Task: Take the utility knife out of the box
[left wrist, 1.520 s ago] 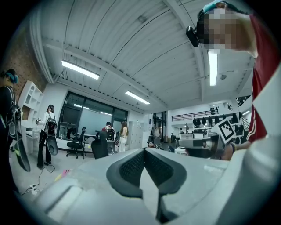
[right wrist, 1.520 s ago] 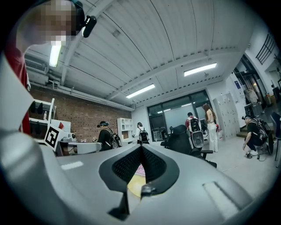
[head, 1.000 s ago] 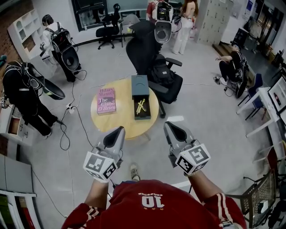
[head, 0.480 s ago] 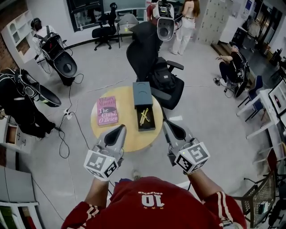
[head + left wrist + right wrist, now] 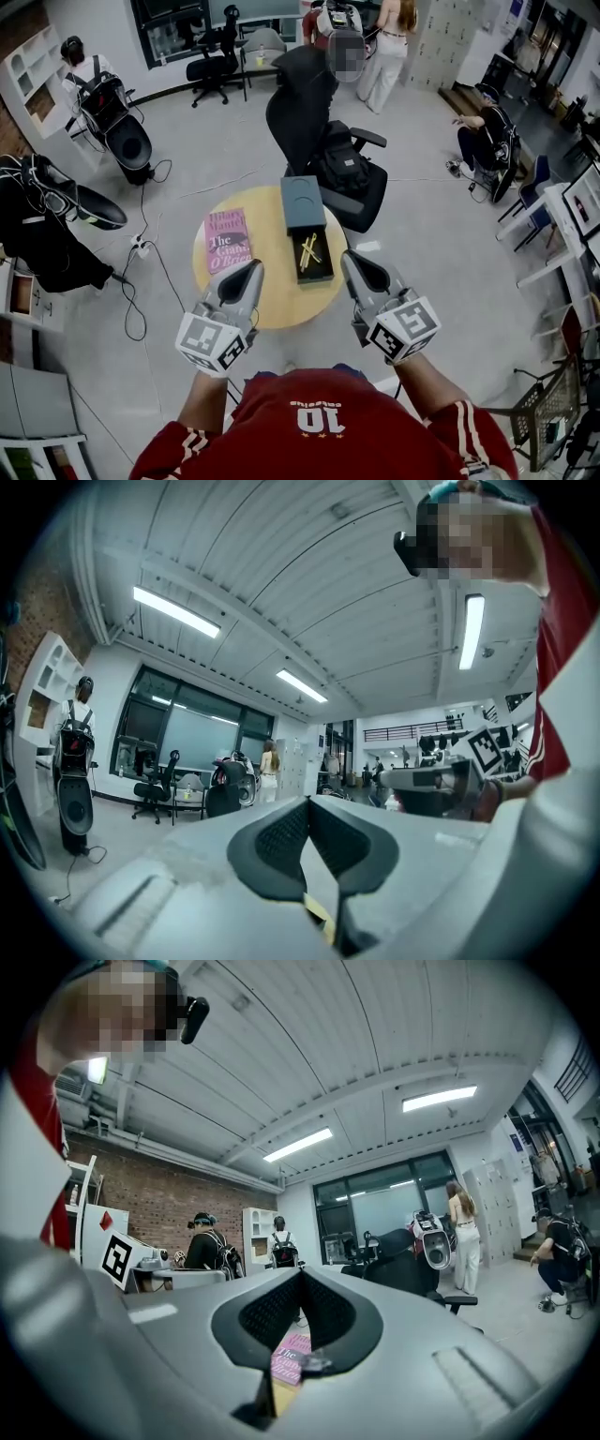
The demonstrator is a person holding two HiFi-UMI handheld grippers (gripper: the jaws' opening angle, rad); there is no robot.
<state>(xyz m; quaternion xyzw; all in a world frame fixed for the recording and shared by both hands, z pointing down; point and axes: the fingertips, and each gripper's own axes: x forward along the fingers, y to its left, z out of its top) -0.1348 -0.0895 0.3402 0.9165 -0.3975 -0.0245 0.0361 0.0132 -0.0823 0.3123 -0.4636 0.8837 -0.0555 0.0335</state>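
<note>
Hovering side by side over the near rim of the table, the grey plastic left gripper [image 5: 247,274] and its twin, the grey plastic right gripper [image 5: 356,264], are both clenched and hold nothing. Each gripper view shows the textured black pads [image 5: 281,836] meeting at the tip with nothing caught between them. Both point level and away from the person.

Ahead and below, between the two tips but closer to the right one, lies the open black tray [image 5: 315,277] of a slate-blue rectangular box [image 5: 302,202]. The tray is slid out toward the person on the round pale wooden table [image 5: 272,305]. In it rest slim yellow pieces, crossed. I take one for the yellow utility knife [image 5: 309,250], though at this size I cannot settle which. Its long axis appears to run roughly away from the person, along the tray and tilted a little.

The right gripper stands just beside the tray's right edge, while the left is off toward the pink paperback book [image 5: 225,241]. So the right looks the better placed: it would need to tip downward, open, and close across the knife's narrow width. A black office chair [image 5: 319,122] stands beyond the table
</note>
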